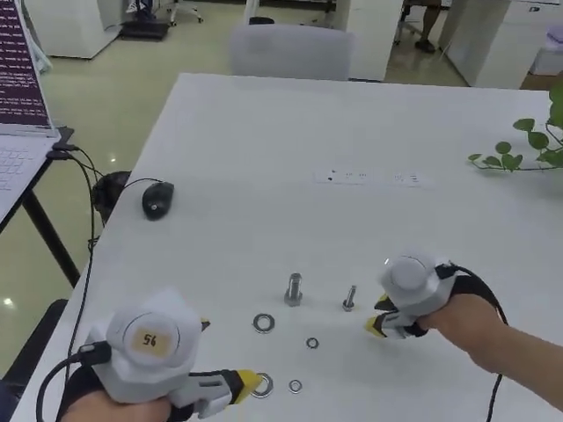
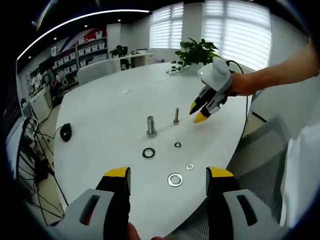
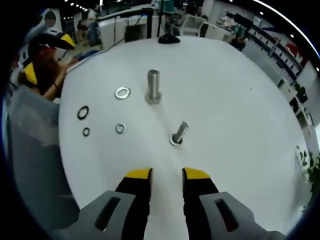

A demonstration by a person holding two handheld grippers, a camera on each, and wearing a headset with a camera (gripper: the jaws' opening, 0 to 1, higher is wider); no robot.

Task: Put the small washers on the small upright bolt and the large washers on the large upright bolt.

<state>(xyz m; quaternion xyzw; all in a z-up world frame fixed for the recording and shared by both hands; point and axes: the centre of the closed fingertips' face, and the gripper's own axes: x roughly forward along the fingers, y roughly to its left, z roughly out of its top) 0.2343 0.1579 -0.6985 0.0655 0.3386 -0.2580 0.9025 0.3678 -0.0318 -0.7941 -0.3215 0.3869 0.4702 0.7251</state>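
The large bolt (image 1: pixel 294 289) is standing upright on its head on the white table (image 1: pixel 264 149). The small bolt (image 1: pixel 349 299) is standing at its 3 o'clock, near it but apart. Four washers are lying flat in front of the bolts. The far large washer (image 1: pixel 263 323) is lying at 7 o'clock from the large bolt, and the far small washer (image 1: pixel 312 343) at 5 o'clock. The near small washer (image 1: pixel 296 385) and the near large washer (image 1: pixel 263 386) are lying close to the table's front edge.

The right gripper (image 3: pixel 167 174) is pointing at the small bolt from its 3 o'clock, its jaws parted by a narrow gap and gripping nothing. The left gripper (image 2: pixel 169 173) is hovering at the front edge with its jaws spread wide and empty; the near large washer is lying between them.

A black mouse (image 1: pixel 157 199) is resting at 10 o'clock, with cables (image 1: pixel 88 229) hanging off the table's left edge. A grey chair (image 1: pixel 290 51) is standing at the far edge, in an office with a pale floor.

A laptop (image 1: pixel 18 88) and a plant (image 1: pixel 537 145) are being cut off by the picture edges. A flat marking (image 1: pixel 369 178) at 1 o'clock is too blurred to identify. In the head view a yellow jaw tip is overlapping the near large washer, so contact cannot be judged.
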